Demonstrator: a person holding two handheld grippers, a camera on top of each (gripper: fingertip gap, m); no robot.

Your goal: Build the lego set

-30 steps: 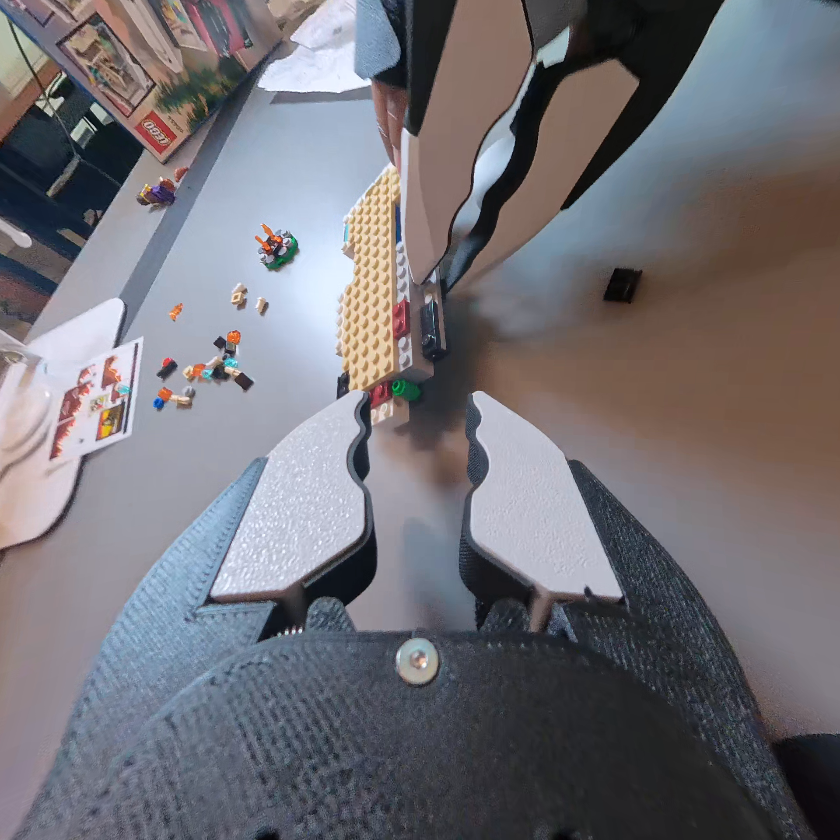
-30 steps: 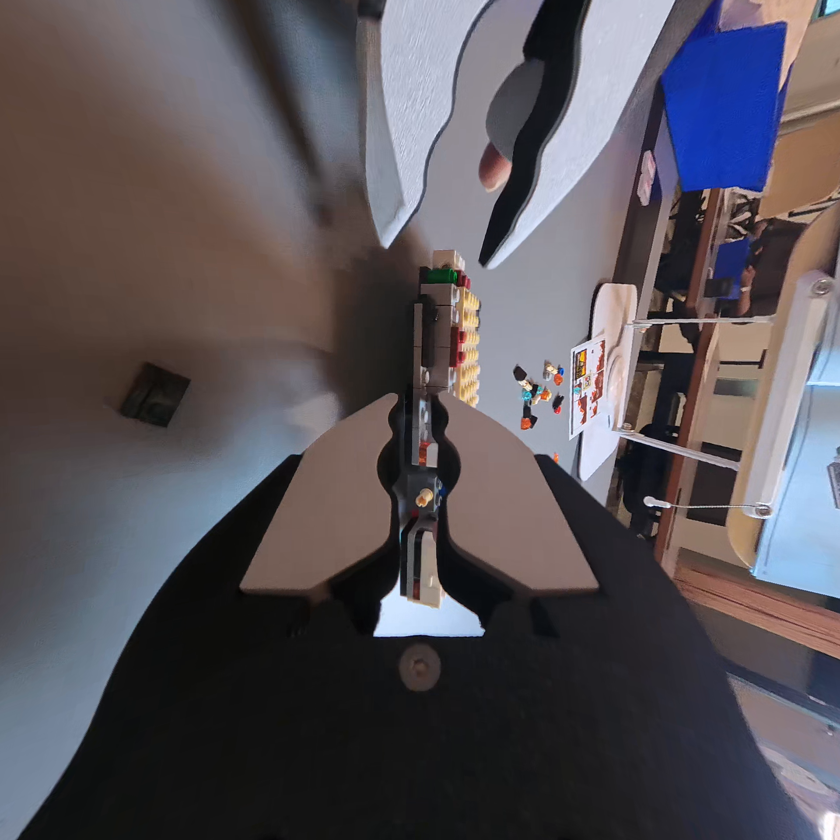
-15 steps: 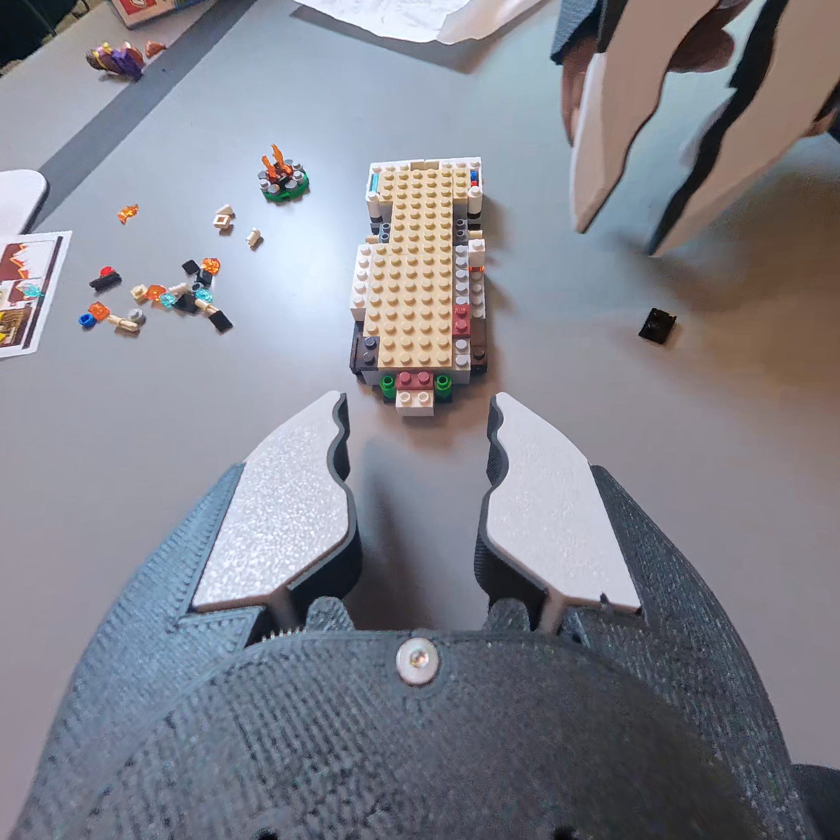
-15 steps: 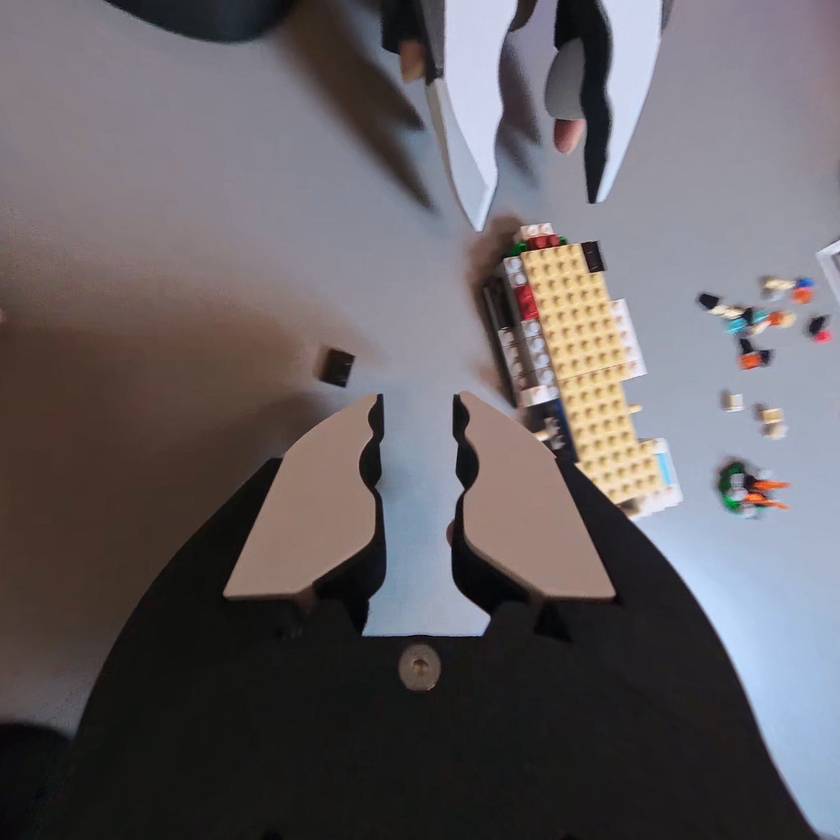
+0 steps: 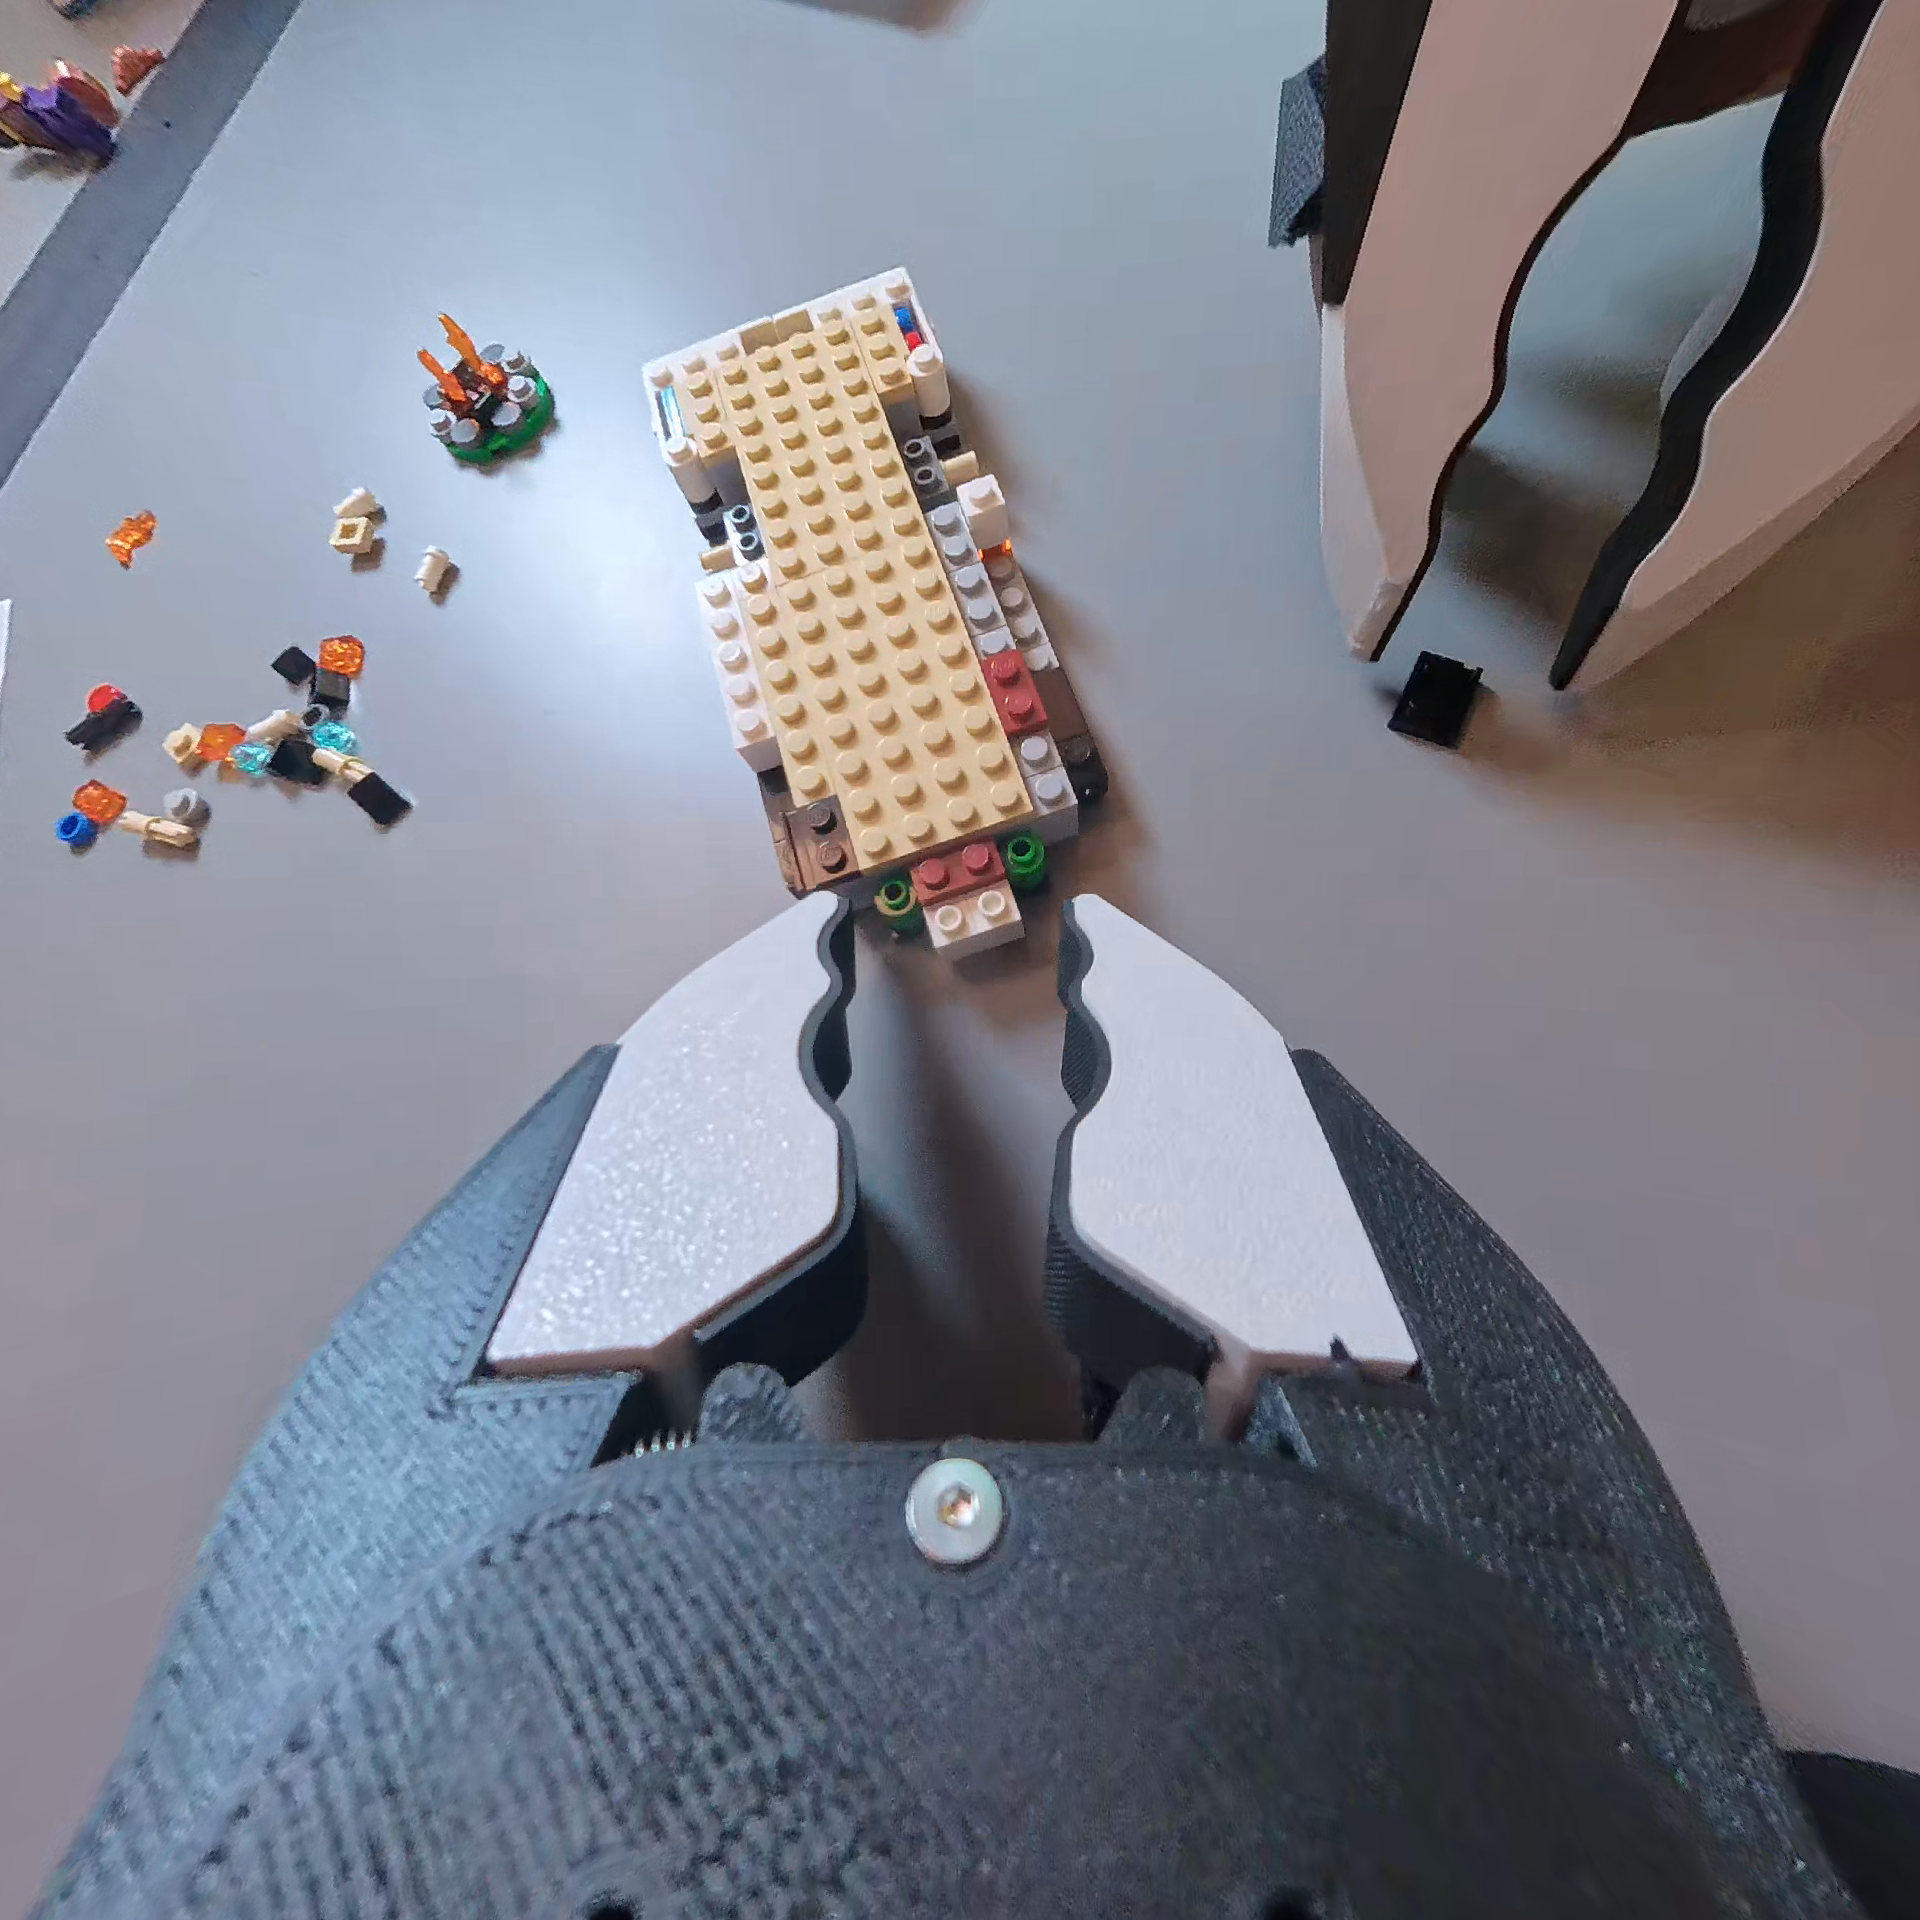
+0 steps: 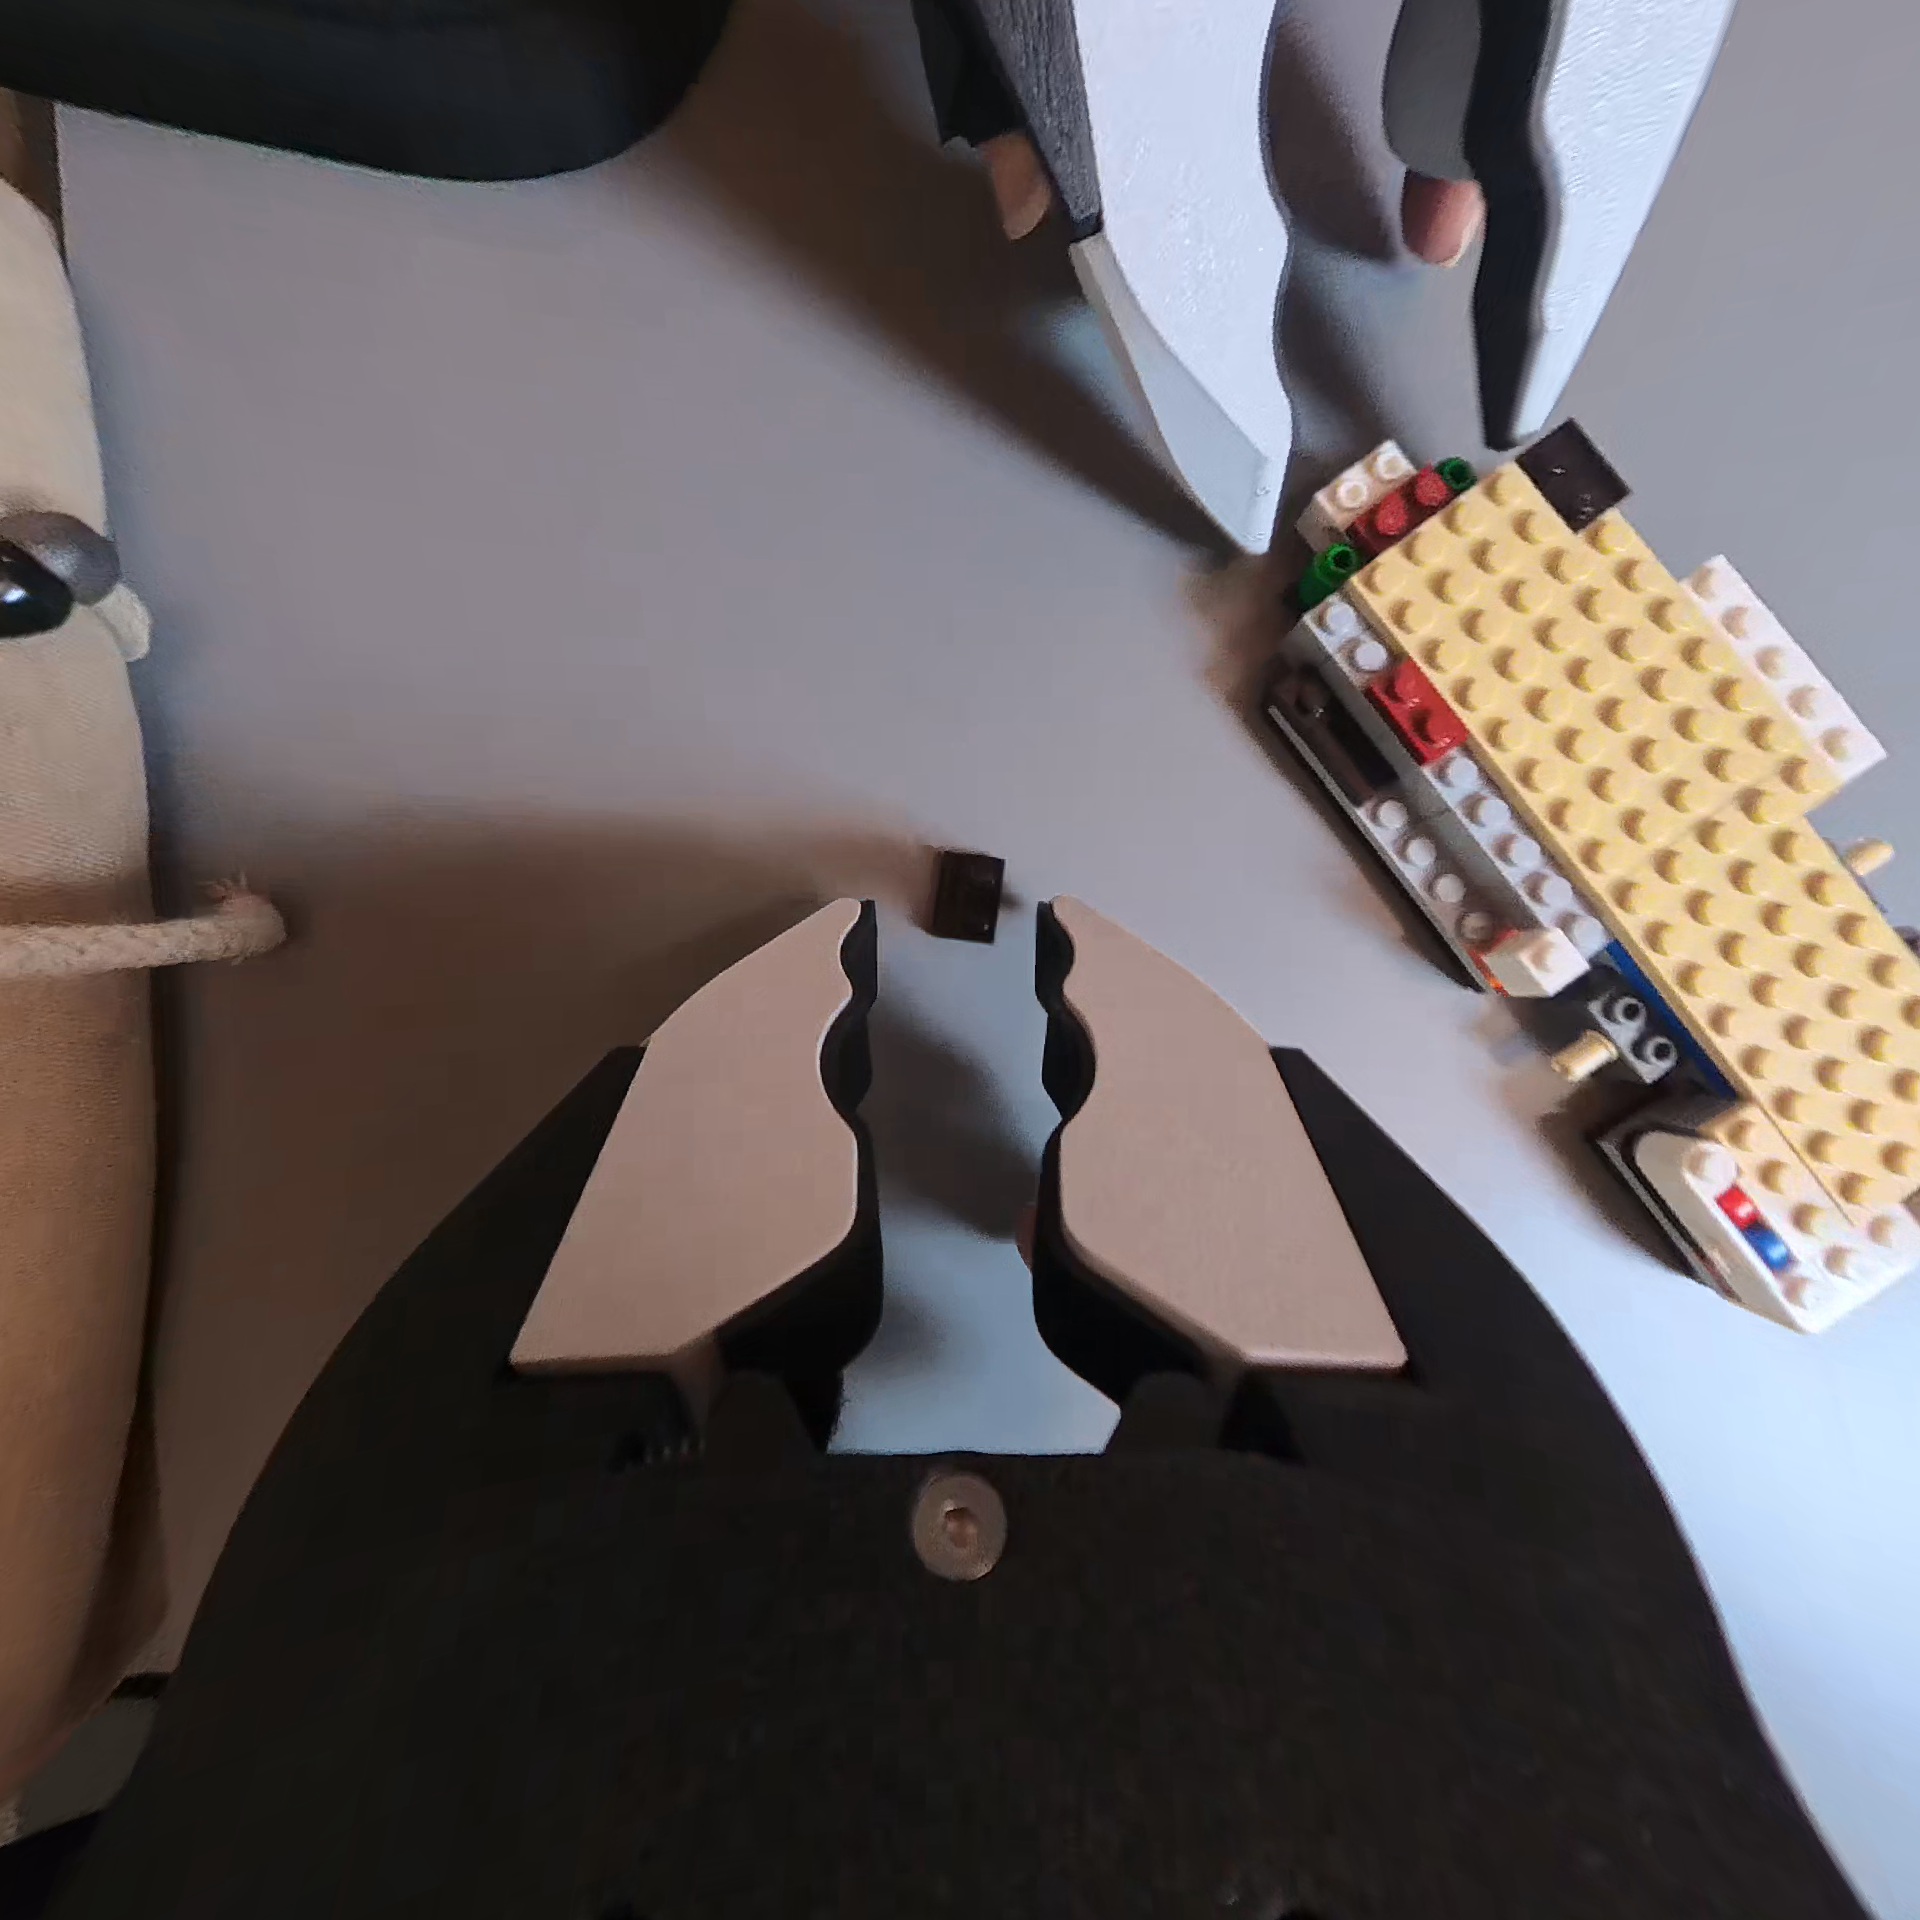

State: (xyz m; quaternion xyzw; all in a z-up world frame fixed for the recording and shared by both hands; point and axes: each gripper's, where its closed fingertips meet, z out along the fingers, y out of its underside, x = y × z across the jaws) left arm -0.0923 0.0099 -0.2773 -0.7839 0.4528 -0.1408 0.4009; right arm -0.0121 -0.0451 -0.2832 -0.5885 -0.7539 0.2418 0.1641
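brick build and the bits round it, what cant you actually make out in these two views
- Underside of the brick build: both views look down on its tan top.
- Its far end in the right wrist view: cut by the right edge.
- Loose small pieces: too small to tell their shapes, left wrist view.
- Small black piece: smeared by blur, right wrist view.
- Purple item: cut by the left edge.

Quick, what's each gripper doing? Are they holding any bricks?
Left gripper: open, holding nothing, fingers just short of the tan brick model.
Right gripper: open, holding nothing, small black piece lying loose at its fingertips.
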